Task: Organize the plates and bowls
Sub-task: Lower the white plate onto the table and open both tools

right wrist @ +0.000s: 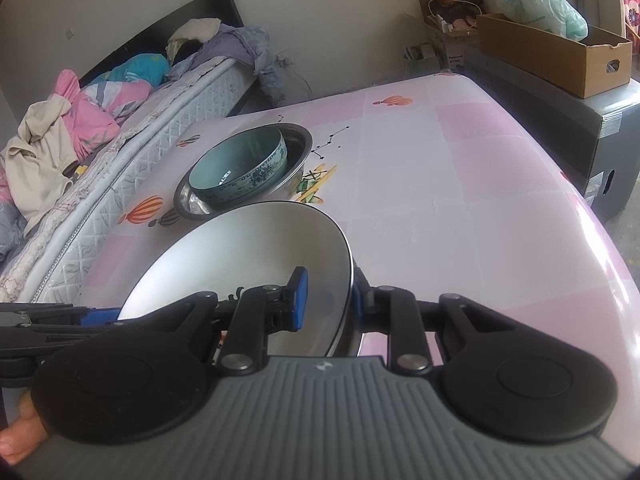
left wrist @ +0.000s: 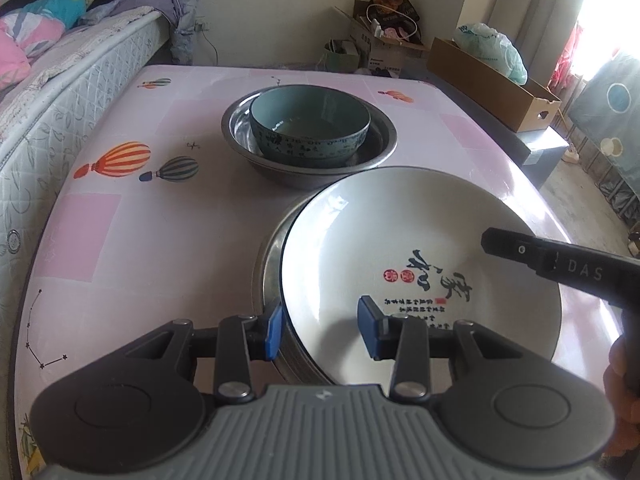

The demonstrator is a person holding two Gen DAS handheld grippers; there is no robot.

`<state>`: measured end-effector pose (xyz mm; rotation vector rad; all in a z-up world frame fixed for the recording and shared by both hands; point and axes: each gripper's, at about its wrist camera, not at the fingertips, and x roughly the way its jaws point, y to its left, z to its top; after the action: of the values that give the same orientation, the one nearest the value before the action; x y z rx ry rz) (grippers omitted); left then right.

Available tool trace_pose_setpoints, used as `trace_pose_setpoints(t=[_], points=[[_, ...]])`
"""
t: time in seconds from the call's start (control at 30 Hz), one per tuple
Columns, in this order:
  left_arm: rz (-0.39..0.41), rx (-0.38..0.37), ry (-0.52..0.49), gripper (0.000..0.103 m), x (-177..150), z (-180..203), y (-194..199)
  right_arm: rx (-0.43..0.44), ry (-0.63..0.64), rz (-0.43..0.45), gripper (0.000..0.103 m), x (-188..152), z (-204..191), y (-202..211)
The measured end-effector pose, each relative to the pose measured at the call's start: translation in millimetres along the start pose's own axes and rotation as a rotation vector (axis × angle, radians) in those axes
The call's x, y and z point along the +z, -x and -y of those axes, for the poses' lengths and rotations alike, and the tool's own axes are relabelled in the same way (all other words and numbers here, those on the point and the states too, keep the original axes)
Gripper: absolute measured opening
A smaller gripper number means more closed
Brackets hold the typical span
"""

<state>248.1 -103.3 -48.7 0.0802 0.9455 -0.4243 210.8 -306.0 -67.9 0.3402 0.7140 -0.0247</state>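
Both grippers straddle the white plate [left wrist: 420, 248] rim: left gripper [left wrist: 322, 330] lower centre, right gripper [right wrist: 328, 298] mid-frame. Whether either pinches I cannot tell. Opposite holds keep it level over metal plates [left wrist: 269, 268].

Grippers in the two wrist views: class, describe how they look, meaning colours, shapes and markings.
Both the left gripper and the right gripper have black linkage arms with silver rivets, blue finger pads, round black side discs and a ribbed grey body. White letters "DAS" mark the right gripper's side.
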Motion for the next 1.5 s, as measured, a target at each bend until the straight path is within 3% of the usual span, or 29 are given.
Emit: trace_pose_setpoints(t=[0.33, 0.7, 1.0, 1.23, 1.5], points=[[0.068, -0.005, -0.063, 0.043, 3, 14, 15, -0.014, -0.005, 0.003, 0.023, 0, 3, 0], [0.114, 0.01, 0.006, 0.044, -7, -8, 28, -0.028, 0.029, 0.049, 0.023, 0, -1, 21], [0.073, 0.044, 0.049, 0.046, -20, -14, 28, -0.053, 0.0, 0.021, 0.027, -21, 1, 34], [0.022, 0.06, 0.045, 0.05, -29, -10, 21, -0.049, -0.021, -0.014, 0.043, -36, 1, 42], [0.004, 0.049, 0.032, 0.05, -34, -5, 15, -0.047, -0.026, -0.05, 0.043, -45, -2, 39]])
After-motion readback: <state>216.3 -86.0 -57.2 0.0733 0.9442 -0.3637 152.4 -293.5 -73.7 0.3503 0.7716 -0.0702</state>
